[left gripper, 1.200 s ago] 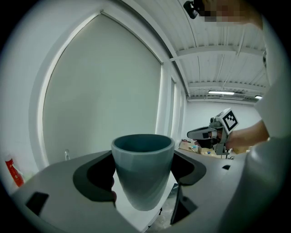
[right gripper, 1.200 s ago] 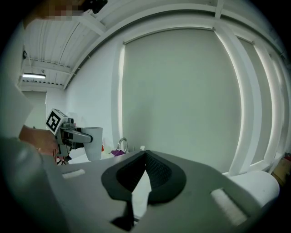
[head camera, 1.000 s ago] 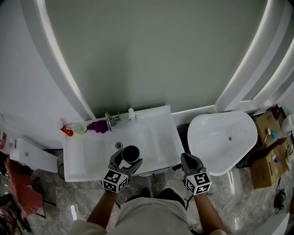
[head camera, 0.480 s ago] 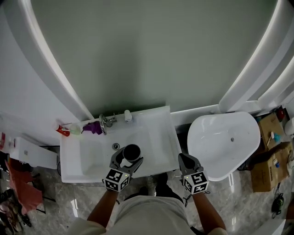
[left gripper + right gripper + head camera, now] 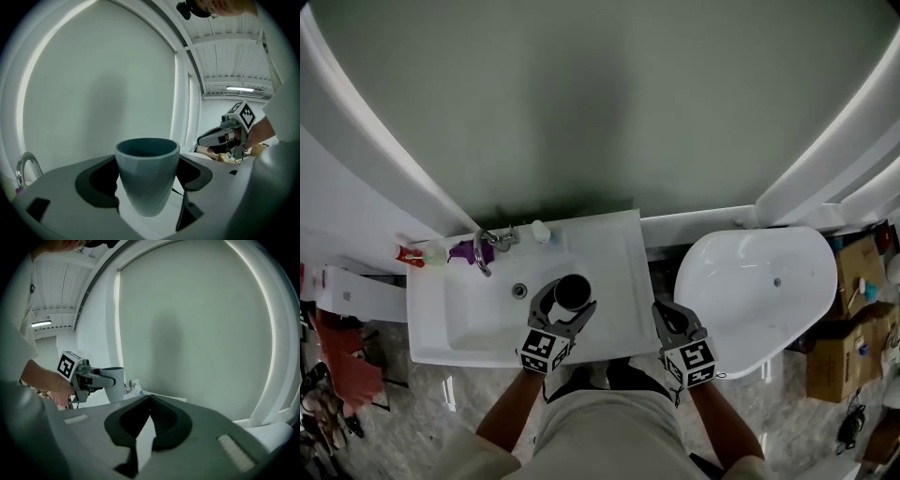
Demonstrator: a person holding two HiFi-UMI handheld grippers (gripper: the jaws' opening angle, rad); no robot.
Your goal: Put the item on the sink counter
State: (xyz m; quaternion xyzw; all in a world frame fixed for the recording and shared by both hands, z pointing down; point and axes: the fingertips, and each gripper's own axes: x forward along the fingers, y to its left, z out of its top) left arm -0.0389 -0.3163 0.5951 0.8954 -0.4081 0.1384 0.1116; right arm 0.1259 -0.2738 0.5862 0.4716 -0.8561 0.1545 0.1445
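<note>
A dark teal cup point(image 5: 572, 292) is upright between the jaws of my left gripper point(image 5: 566, 300), whose pads press on its sides. It hangs over the white sink counter point(image 5: 623, 272), at the right side of the basin. The left gripper view shows the cup point(image 5: 147, 164) close up, gripped low on its body, with my right gripper point(image 5: 219, 137) beyond it. My right gripper point(image 5: 666, 321) is at the counter's front right corner, shut with nothing in it. In the right gripper view its jaws point(image 5: 150, 401) meet, and the cup point(image 5: 114, 383) shows at the left.
A chrome faucet point(image 5: 485, 247), a small white bottle point(image 5: 540, 232), a purple item point(image 5: 467, 251) and a red tube point(image 5: 409, 254) line the counter's back edge. The drain point(image 5: 519, 291) lies left of the cup. A white tub point(image 5: 759, 281) and cardboard boxes point(image 5: 853, 328) stand at the right.
The left gripper has carried the cup away from the drain, rightward and farther back over the sink. The right gripper moved along with it and stayed shut.
</note>
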